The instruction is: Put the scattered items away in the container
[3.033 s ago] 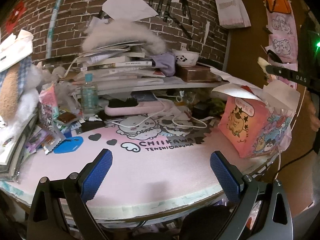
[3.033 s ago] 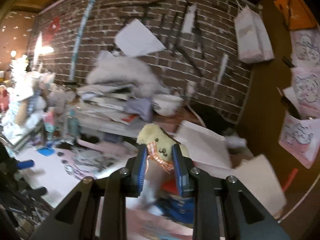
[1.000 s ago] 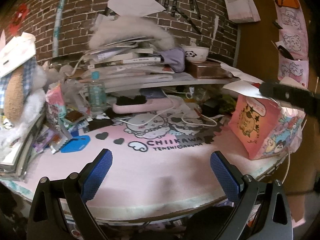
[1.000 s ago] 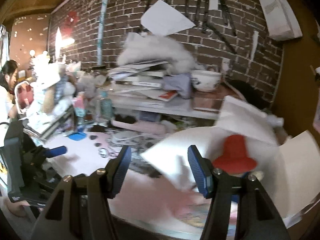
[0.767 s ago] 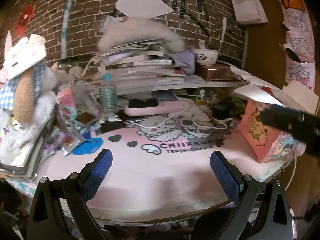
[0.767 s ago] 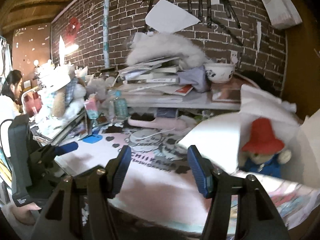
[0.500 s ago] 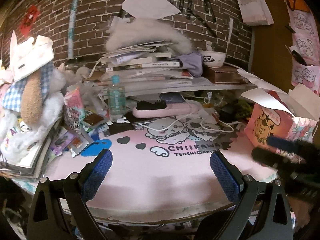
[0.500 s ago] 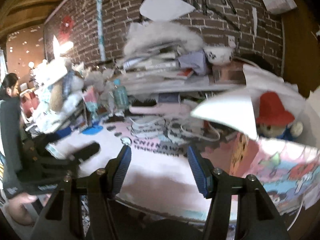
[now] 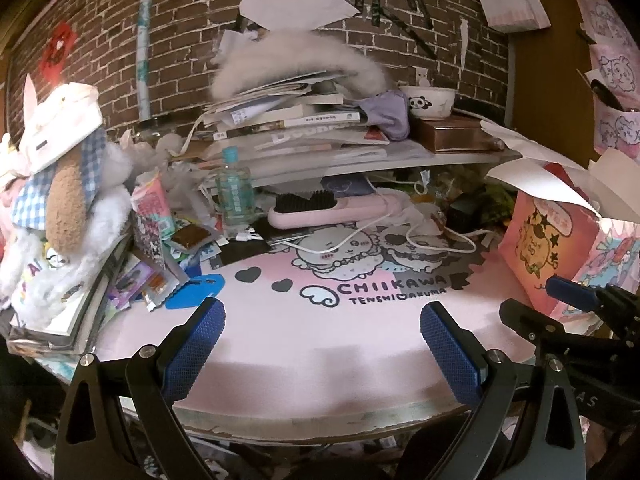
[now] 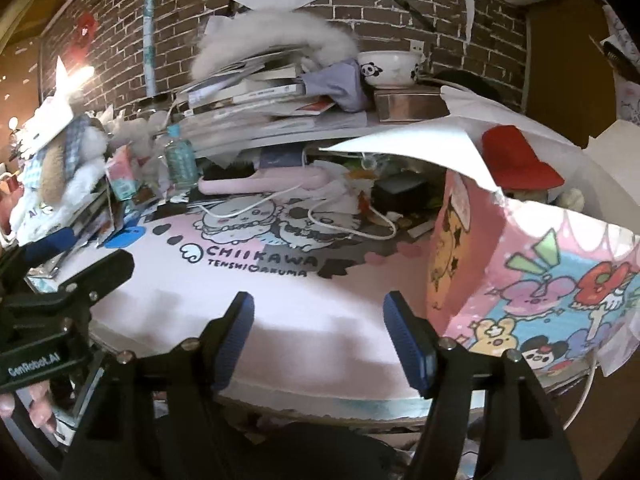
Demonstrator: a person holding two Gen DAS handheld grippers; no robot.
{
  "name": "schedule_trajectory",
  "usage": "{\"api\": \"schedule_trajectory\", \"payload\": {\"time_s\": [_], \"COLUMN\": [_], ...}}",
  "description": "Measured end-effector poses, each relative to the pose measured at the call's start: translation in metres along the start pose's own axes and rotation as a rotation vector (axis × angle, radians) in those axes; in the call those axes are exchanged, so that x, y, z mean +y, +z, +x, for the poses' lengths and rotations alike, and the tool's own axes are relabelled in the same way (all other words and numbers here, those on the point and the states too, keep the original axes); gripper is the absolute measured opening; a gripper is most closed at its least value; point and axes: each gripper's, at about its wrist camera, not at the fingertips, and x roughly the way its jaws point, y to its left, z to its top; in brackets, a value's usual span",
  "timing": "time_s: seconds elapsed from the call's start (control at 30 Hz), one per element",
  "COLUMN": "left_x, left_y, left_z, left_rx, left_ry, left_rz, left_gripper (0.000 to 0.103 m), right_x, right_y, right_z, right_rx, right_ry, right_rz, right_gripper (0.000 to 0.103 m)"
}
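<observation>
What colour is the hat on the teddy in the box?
Red. The hat shows best in the right wrist view, poking out of the box.

Container: we see a pink cartoon-printed box [image 10: 532, 280], upright at the mat's right edge, white flaps open.
Contents: a plush in a red hat [image 10: 516, 160] sits inside.
Scattered items: packets [image 9: 156, 280] and a blue tag [image 9: 196, 290] lie at the mat's left edge.

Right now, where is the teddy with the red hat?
In the right wrist view, the teddy with the red hat sits inside the open pink cartoon box on the table's right, behind its white flap.
</observation>
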Motion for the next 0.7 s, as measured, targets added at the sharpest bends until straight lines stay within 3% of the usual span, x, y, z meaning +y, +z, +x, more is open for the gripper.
{"api": "schedule_trajectory", "payload": {"time_s": [0.7], "left_x": [0.0008], "left_y": [0.0038], "left_z": [-0.0041], "left_rx": [-0.026], "left_ry": [0.011], "left_rz": [-0.019], "left_gripper": [0.098], "right_x": [-0.0057], "right_y": [0.001], "right_z": [0.0033], "right_rx": [0.008], "right_ry": [-0.005], "right_rz": [0.024], "right_gripper": [0.064]}}
